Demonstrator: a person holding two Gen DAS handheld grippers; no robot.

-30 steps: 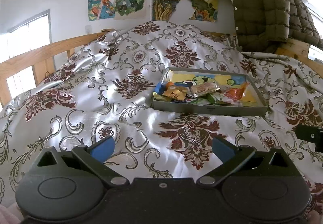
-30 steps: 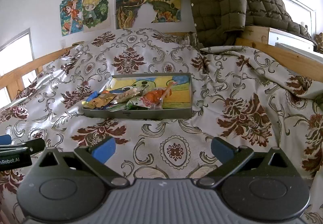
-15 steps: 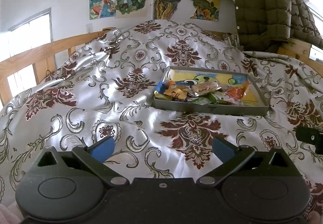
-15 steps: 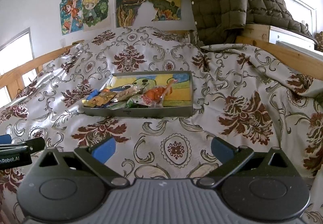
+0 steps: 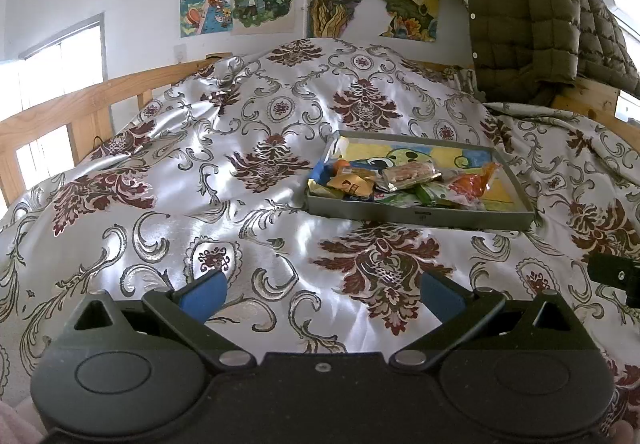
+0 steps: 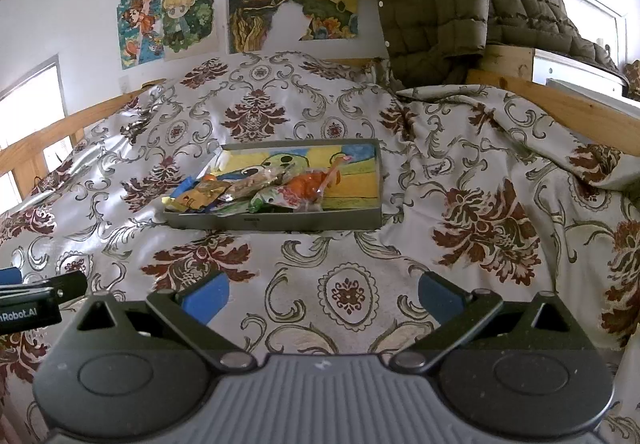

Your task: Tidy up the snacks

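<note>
So the snack packets are all piled in a shallow grey tray with a cartoon picture on its floor, sitting on the bed's patterned satin bedspread. They're heaped toward the tray's left and near side: an orange wrapper, a clear pack of something nutty, green and yellow ones. The far right part of the tray floor is bare. No loose snacks on the bedspread that I can see.

Left claw and right claw both hang low over the bedspread, well short of the tray, spread wide with nothing between the blue pads.

Honestly this fits two readings: snacks gathered into the tray and the job basically wrapped, or a jumbled heap waiting to be sorted out. Can't call it from this alone.
</note>
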